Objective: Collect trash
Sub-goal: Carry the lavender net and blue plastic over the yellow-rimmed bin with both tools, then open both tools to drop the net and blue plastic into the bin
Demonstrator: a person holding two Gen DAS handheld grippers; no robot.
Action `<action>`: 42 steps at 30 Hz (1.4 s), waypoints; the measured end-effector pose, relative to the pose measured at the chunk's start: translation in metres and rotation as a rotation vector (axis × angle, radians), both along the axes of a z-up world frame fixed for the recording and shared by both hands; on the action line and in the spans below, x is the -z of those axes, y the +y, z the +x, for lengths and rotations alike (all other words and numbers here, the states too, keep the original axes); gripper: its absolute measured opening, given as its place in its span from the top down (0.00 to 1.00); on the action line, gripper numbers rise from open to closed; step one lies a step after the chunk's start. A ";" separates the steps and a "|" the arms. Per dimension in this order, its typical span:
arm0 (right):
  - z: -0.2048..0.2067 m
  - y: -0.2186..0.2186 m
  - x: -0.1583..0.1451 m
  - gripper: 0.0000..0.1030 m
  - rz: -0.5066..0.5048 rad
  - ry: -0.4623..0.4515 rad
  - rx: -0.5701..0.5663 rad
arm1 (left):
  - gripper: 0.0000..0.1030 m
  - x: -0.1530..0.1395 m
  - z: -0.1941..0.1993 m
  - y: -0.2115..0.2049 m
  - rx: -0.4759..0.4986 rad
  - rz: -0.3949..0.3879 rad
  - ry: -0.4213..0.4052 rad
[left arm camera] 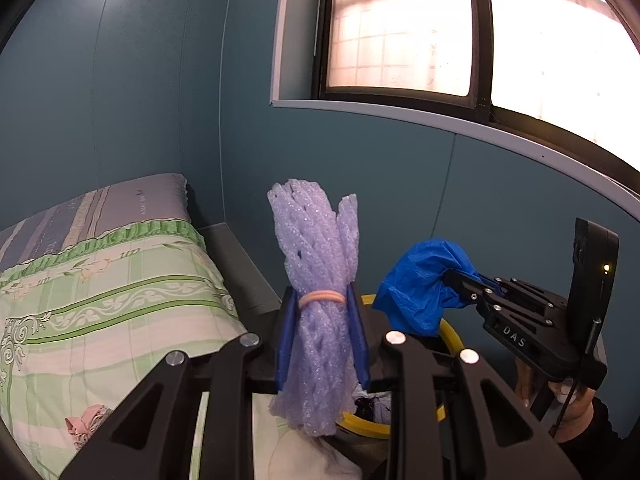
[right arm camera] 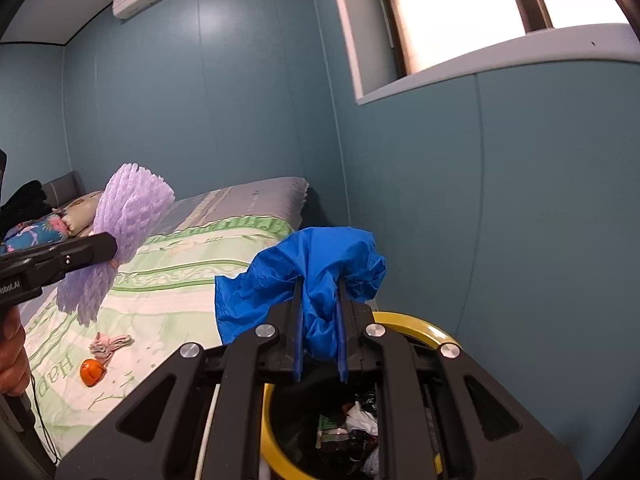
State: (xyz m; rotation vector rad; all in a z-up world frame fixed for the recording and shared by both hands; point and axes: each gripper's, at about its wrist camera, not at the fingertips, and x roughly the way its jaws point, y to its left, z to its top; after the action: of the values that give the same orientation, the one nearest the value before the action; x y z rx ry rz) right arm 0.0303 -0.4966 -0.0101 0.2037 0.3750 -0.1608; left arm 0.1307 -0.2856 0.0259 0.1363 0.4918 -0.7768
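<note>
I'm holding the left tool (left arm camera: pixel 320 320) clamped on a lilac foam-net bundle (left arm camera: pixel 316 280), the right tool (right arm camera: pixel 320 332) clamped on crumpled blue plastic (right arm camera: pixel 304 272), both poised over the yellow-rimmed bin (right arm camera: pixel 416 328) for dropping.

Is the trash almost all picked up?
Partly. Some trash already lies in the yellow bin. In hand: the left tongs grip purple foam netting, the right tongs a blue bag, both near the bin. Left on the bed: an orange ball and a pink scrap.
</note>
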 end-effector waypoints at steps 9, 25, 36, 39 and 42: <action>-0.001 -0.016 0.011 0.89 -0.015 0.021 0.080 | 0.77 0.016 0.005 -0.032 0.038 0.028 0.025; 0.026 -0.039 0.035 0.88 0.014 0.120 0.160 | 0.77 0.071 0.033 -0.082 0.063 0.073 0.142; 0.039 -0.054 0.067 0.87 0.059 0.210 0.183 | 0.77 0.125 0.063 -0.112 0.083 0.114 0.276; 0.045 -0.062 0.075 0.87 0.074 0.229 0.186 | 0.77 0.134 0.067 -0.118 0.093 0.124 0.291; 0.047 -0.065 0.080 0.87 0.078 0.243 0.190 | 0.77 0.141 0.069 -0.123 0.097 0.135 0.302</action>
State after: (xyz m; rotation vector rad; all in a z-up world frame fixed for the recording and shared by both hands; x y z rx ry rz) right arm 0.0775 -0.5621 -0.0901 0.2984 0.6044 -0.3609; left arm 0.2001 -0.4082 -0.1154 0.1702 0.8298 -0.8638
